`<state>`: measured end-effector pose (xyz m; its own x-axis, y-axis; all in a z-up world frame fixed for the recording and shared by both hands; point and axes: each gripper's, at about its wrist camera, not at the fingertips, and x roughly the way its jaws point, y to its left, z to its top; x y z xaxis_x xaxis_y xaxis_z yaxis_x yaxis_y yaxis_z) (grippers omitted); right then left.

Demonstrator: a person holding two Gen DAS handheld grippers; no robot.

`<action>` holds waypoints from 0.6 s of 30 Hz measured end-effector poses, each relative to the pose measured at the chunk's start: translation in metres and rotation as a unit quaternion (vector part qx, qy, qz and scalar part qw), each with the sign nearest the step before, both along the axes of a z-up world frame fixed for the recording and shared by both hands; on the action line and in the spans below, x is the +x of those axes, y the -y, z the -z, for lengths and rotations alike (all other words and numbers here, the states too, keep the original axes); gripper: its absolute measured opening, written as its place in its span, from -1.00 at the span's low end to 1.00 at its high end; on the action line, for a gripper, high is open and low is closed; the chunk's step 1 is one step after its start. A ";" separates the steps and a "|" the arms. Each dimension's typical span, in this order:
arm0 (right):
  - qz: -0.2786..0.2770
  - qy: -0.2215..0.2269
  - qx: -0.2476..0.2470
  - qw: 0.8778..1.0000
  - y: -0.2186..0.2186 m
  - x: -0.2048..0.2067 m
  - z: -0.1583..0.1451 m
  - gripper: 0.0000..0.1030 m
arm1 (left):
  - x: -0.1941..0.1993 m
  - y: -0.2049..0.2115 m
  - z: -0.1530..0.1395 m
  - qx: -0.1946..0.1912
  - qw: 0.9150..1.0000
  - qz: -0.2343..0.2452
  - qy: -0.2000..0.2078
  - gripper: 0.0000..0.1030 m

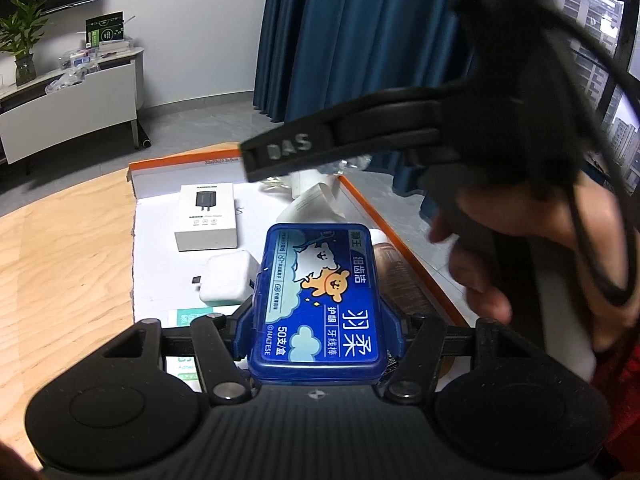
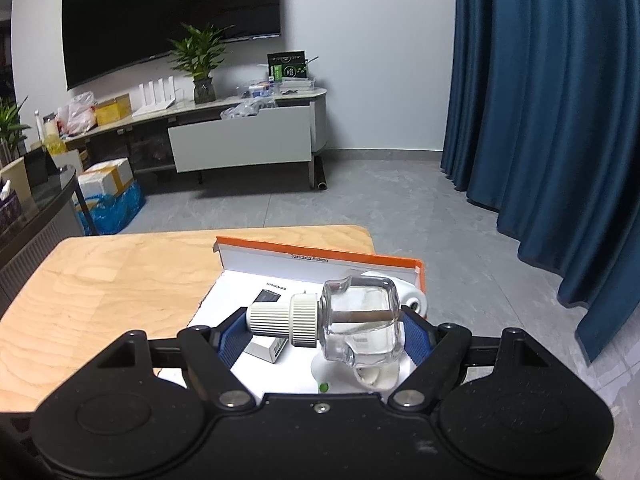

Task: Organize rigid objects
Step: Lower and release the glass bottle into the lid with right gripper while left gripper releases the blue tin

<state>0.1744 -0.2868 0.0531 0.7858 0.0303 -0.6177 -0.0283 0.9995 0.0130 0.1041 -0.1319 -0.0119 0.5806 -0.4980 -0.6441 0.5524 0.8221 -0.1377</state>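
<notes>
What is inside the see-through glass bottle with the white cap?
In the clear glass bottle with the ribbed white cap, a thin brown stick lies lengthwise, with clear liquid pooled low. The cap hides how the stick attaches.

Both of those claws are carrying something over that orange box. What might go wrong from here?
The clear glass bottle lies sideways in the right gripper, pinched end to end, so it might slip and drop. The left gripper holds the blue floss box close to the person's hand, so the two could bump over the crowded orange tray.
</notes>
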 end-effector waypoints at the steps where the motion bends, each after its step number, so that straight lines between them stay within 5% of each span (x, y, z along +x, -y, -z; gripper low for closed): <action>1: -0.002 -0.003 -0.001 1.000 -0.001 0.004 0.001 0.78 | 0.000 0.001 0.000 0.000 1.000 0.001 0.000 0.21; 9: -0.007 -0.010 -0.030 0.999 -0.007 0.031 0.008 0.82 | 0.004 0.001 0.003 0.001 1.000 0.006 -0.003 0.21; 18: 0.035 0.031 -0.005 0.999 0.013 0.003 -0.012 0.84 | 0.009 0.007 0.005 0.002 1.000 0.011 -0.005 0.21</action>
<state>0.1770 -0.3003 0.0647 0.8230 -0.0323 -0.5671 0.0415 0.9991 0.0033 0.1126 -0.1392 -0.0171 0.5637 -0.5074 -0.6517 0.5683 0.8109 -0.1397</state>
